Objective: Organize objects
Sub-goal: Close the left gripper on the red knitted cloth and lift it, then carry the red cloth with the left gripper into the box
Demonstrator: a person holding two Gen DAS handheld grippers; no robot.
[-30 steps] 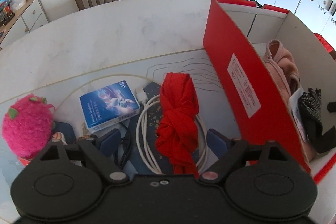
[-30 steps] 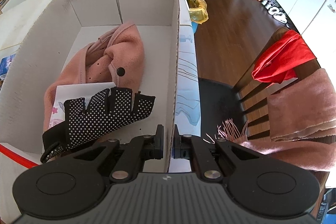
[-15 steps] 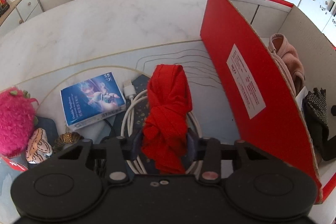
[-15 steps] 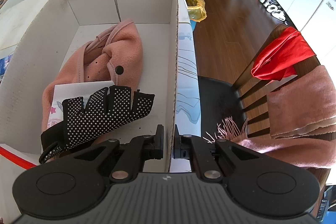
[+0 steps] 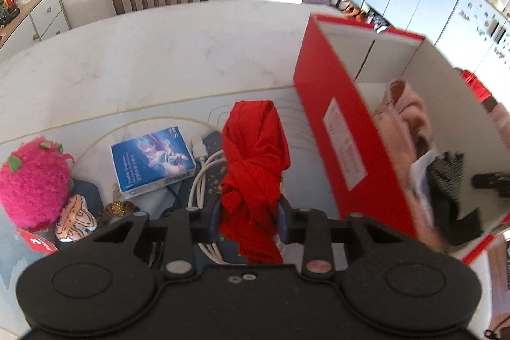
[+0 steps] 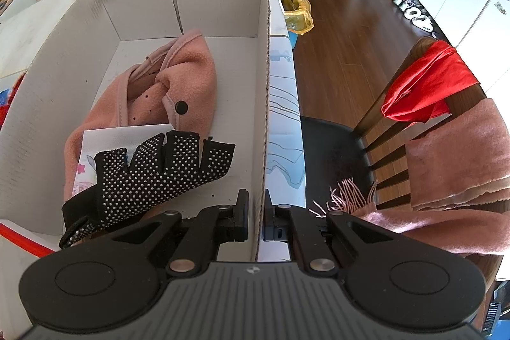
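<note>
Knotted red cloth (image 5: 255, 168) lies left of the red box (image 5: 347, 148) on the tabletop (image 5: 159, 59), long axis running away from camera, far end toward the chair; left tool (image 5: 250, 214) pitched steeply down, jaws just closed, clamped on its knot. Right tool (image 6: 256, 217) also steep, pinched together on the box's right wall
</note>
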